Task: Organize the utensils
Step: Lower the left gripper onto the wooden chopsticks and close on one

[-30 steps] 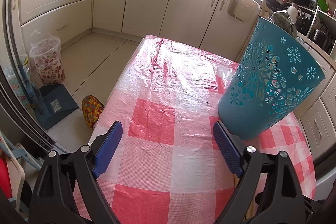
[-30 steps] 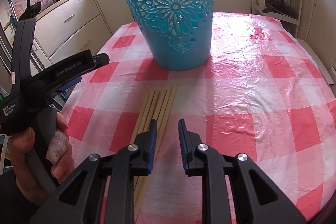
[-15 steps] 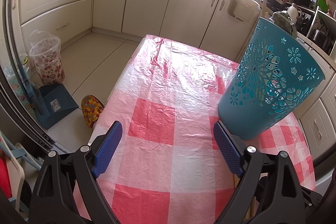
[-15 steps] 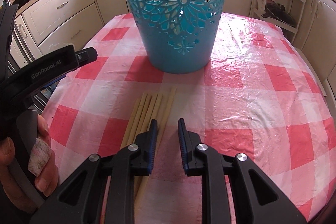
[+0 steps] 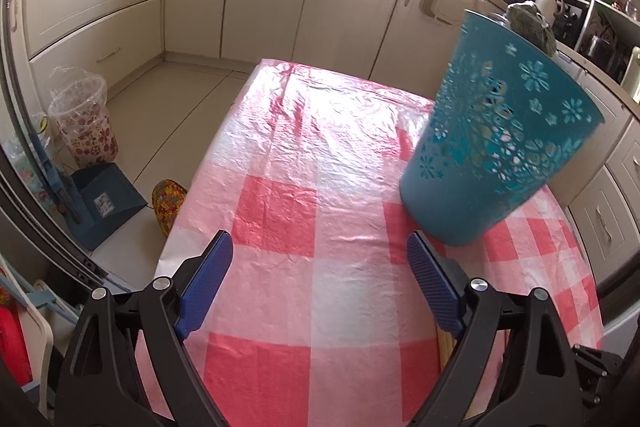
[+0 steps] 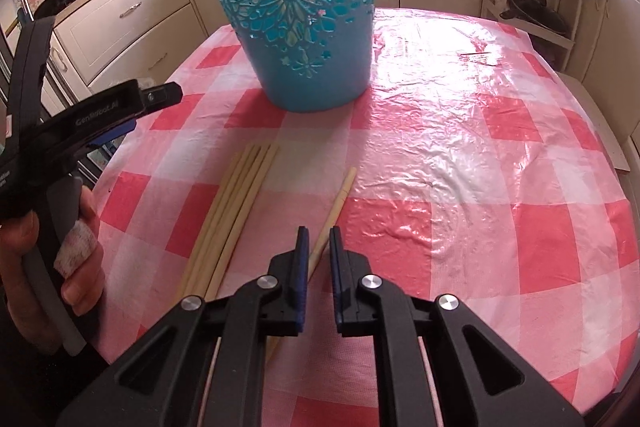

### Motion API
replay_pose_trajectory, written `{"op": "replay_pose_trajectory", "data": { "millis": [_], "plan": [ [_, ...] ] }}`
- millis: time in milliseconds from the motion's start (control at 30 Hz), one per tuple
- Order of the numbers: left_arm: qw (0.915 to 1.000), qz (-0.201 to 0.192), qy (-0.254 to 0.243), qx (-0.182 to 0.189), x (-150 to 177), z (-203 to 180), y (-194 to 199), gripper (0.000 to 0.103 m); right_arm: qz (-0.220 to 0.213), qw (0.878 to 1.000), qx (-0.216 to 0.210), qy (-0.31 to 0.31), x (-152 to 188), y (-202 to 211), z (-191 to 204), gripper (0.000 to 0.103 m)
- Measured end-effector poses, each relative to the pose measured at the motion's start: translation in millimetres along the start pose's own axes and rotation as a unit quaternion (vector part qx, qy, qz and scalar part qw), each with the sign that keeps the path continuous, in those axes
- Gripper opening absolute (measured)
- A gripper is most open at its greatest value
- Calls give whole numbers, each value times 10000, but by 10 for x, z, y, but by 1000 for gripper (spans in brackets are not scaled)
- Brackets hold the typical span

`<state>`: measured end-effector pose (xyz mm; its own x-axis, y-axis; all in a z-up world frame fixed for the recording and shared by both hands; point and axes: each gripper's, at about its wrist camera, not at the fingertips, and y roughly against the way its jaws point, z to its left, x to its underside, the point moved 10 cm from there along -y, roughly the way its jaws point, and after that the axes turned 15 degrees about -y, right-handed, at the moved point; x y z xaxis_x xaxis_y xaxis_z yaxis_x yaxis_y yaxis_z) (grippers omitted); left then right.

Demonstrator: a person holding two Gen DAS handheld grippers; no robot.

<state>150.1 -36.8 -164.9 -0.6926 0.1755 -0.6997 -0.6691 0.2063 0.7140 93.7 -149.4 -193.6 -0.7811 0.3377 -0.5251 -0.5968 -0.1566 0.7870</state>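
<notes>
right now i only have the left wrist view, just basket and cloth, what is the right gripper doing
observer: the right gripper has one chopstick between its jaws, which are closing; a thin gap shows on one side.
operator: where are the other chopsticks
observer: a bundle of about five lies side by side on the tablecloth, apart from the single one, to its left in the right wrist view.
operator: anything between them and the basket
observer: no, only bare cloth lies between their tips and the teal basket.

L gripper (image 5: 320,281) jaws wide; R gripper (image 6: 318,241) jaws closing.
</notes>
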Motion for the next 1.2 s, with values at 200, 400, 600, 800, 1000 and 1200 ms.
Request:
{"op": "replay_pose_trajectory", "data": {
  "millis": [200, 400, 600, 800, 1000, 1200],
  "plan": [
    [9967, 355, -699, 190, 260, -392, 131, 85, -21, 9995, -211, -237, -26, 9, -41, 11],
    [9906, 838, -1067, 166, 463, -530, 63, 84, -18, 9990, -307, -320, -30, 23, -42, 11],
    [9870, 909, -1321, 74, 508, -591, 67, 84, -2, 9987, -361, -348, -29, 26, -55, 12],
    [9880, 881, -1240, 285, 499, -647, 110, 84, 14, 9985, -393, -377, -33, 26, -58, 13],
    [9848, 979, -1429, 102, 532, -679, 89, 84, 15, 9985, -396, -379, -31, 28, -55, 13],
    [9830, 1025, -1522, -35, 541, -657, 73, 84, 6, 9986, -390, -360, -32, 28, -60, 13]
  ]
}}
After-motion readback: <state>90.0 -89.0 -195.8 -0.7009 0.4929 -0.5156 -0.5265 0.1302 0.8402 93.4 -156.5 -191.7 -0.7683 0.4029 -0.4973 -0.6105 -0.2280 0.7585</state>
